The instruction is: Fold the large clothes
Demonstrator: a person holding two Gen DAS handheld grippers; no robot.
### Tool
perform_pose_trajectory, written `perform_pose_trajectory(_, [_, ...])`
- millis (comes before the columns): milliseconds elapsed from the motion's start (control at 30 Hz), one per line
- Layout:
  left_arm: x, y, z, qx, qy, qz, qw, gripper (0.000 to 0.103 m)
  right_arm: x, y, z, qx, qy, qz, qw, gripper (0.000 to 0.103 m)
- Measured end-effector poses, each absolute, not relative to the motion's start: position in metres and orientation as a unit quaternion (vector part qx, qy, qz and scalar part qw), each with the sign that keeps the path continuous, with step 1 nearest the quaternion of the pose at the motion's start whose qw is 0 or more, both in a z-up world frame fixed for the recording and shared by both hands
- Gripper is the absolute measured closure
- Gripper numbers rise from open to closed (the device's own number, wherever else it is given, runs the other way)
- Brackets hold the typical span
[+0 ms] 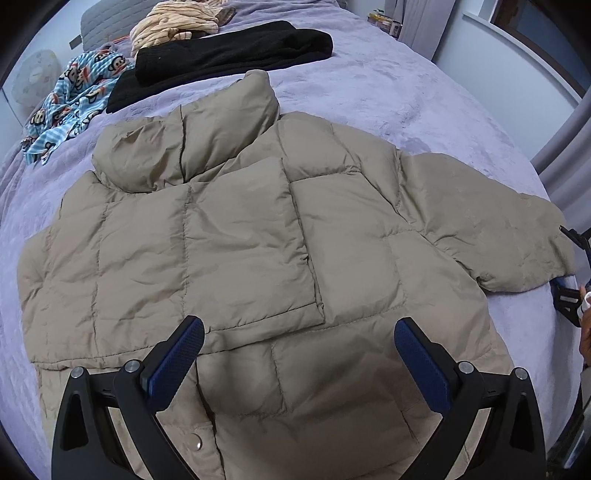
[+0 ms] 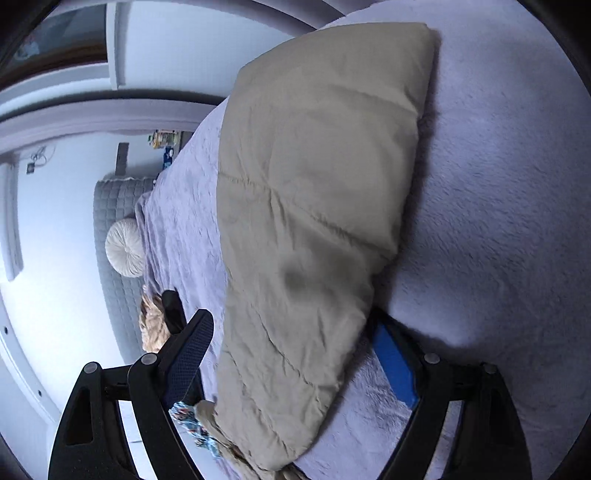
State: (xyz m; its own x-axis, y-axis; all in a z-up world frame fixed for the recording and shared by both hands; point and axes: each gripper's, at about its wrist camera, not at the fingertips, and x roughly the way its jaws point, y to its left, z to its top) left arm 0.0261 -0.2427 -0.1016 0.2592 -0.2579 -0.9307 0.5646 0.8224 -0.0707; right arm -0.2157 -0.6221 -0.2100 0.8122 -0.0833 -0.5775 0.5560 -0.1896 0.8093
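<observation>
**Both sets of fingers open, right one straddling the sleeve cuff**

Your left gripper point(image 1: 299, 345) has its 2 blue-padded fingers point(image 1: 177, 360) spread wide and holds nothing; it hovers over the lower front of the tan puffer jacket point(image 1: 251, 236). Your right gripper point(image 2: 295, 354) is also spread, and the sleeve point(image 2: 314, 192) runs between its 2 fingers: one dark pad point(image 2: 192, 350) stands clear above the fabric, the other blue pad point(image 2: 395, 365) lies on the lilac bedspread point(image 2: 498, 184) with its tip tucked under the cuff edge. Nothing is pinched yet.

The jacket lies front up, spread flat across the bedspread, hood point(image 1: 184, 147) pointing toward the far end, 1 front panel overlapping the other. Judging by the quilting, it will be light but bulky and springy; the smooth shell looks slippery, so a shallow pinch may slide off. Take the cuff deep between the pads, gathering both layers, and expect the folded sleeve to puff back up unless you press it down.

Beyond the hood sit a black garment point(image 1: 229, 51), a blue cartoon-print cloth point(image 1: 70, 99) and a striped cream one point(image 1: 173, 22).

Hidden from you: the hem nearest you, covered by the left gripper's frame; the far sleeve, mostly cut off at the picture edge; and how far the lower right pad reaches under the cuff.
</observation>
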Motion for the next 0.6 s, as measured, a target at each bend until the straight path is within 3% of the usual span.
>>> perform_pose_trajectory(33, [0.028,-0.242,-0.102,0.139,0.550,-0.260,0.782,0.000,-0.214,-0.625,-0.214,0.739,0.149,-0.249,0.608,0.032])
perform_pose_trajectory(67, [0.030,-0.239,-0.103,0.136,0.551,-0.256,0.783,0.000,-0.210,-0.627,-0.218,0.752,0.137,-0.231,0.602,0.055])
perform_pose_trajectory(100, [0.032,-0.237,-0.102,0.132,0.552,-0.253,0.783,0.000,-0.206,-0.629,-0.222,0.763,0.126,-0.209,0.598,0.087])
perform_pose_trajectory(133, [0.034,-0.234,-0.102,0.129,0.553,-0.250,0.785,0.000,-0.201,-0.629,-0.225,0.772,0.118,-0.190,0.596,0.097])
perform_pose_trajectory(367, [0.054,-0.200,-0.087,0.116,0.536,-0.220,0.807,0.000,-0.137,-0.605,-0.171,0.721,0.130,-0.089,0.674,0.098])
perform_pose_trajectory(600, [0.081,-0.141,-0.084,0.098,0.527,-0.175,0.826,0.000,-0.018,-0.518,-0.076,0.575,0.230,0.030,0.785,0.097])
